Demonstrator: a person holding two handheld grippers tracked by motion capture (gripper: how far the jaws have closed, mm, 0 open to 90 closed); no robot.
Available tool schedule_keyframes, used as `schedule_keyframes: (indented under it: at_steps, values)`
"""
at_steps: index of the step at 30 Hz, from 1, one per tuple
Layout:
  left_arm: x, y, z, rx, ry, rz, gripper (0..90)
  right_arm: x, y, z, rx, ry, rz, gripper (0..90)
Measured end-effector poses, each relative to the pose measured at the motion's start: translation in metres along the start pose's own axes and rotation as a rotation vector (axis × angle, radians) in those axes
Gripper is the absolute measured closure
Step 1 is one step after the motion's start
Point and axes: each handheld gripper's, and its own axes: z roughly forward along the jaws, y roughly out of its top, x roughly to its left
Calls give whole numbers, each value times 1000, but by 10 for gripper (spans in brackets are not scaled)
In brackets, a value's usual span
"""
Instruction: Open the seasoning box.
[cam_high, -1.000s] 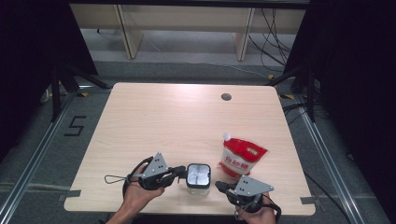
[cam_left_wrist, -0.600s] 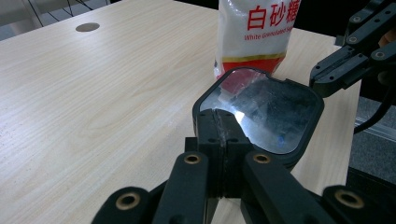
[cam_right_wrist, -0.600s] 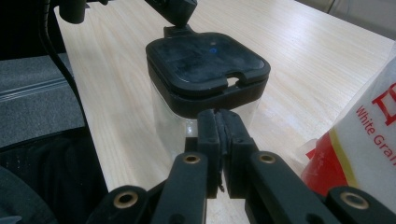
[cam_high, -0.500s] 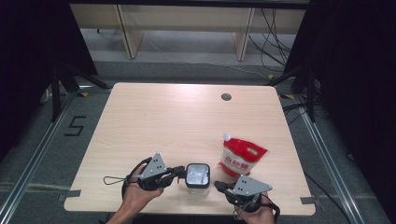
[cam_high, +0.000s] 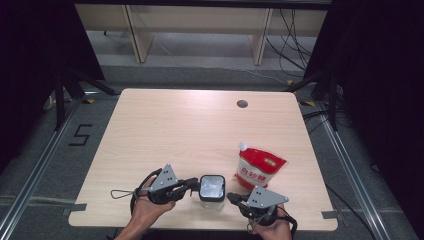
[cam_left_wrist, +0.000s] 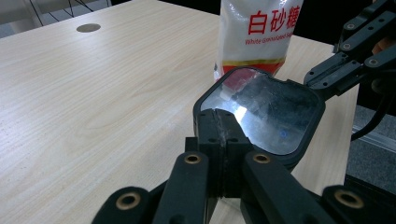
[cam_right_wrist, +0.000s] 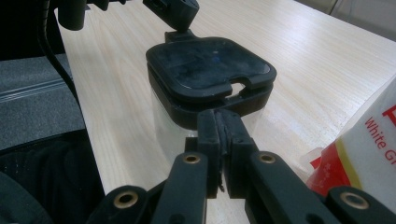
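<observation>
both grippers sit at the near edge of the table, one on each side of the jar. left gripper has its jaws pressed together, nothing between them, tips right up against the lid rim just ahead; touching or only just short of it, hard to say from here. right gripper is likewise clamped shut on nothing, its tips at the jar's black collar directly in front, below the lid's notch. seen from above, the jar stands between the two grippers, close to both, upright, lid on and seated.

past the jar from the left gripper, and off to the side of the right one, stands the sugar bag, upright, spout corner up, looking sealed as far as one can tell.

my read: this is the very start. the lid is not off, the bag is not opened, nothing poured, and neither gripper has a hold on anything. what's left looks like everything: steady the jar, get the lid off, then deal with the sugar. closed jaws will need to spread before any grasp.
</observation>
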Motion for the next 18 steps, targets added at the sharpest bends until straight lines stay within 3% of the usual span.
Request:
schedule_keyframes:
  at_steps: [5, 6, 11, 12, 14, 18]
  values:
    - [1, 0, 0, -1, 0, 12, 889, -1, 1, 1, -1, 6, -14, 880]
    - [-1, -1, 0, -5, 3, -24, 889, -1, 1, 2, 5, 10, -27, 881]
    - [0, -1, 0, -5, 4, -9, 889, 0, 3, 4, 0, 10, -24, 881]
    - [0, -1, 0, -5, 6, -8, 890, -1, 3, 4, 4, 4, -46, 881]
    - [0, -2, 0, -5, 7, -8, 890, 1, 4, 5, -2, 9, -23, 881]
    - [0, -2, 0, -5, 5, -10, 890, 1, 6, 5, -14, 9, -24, 881]
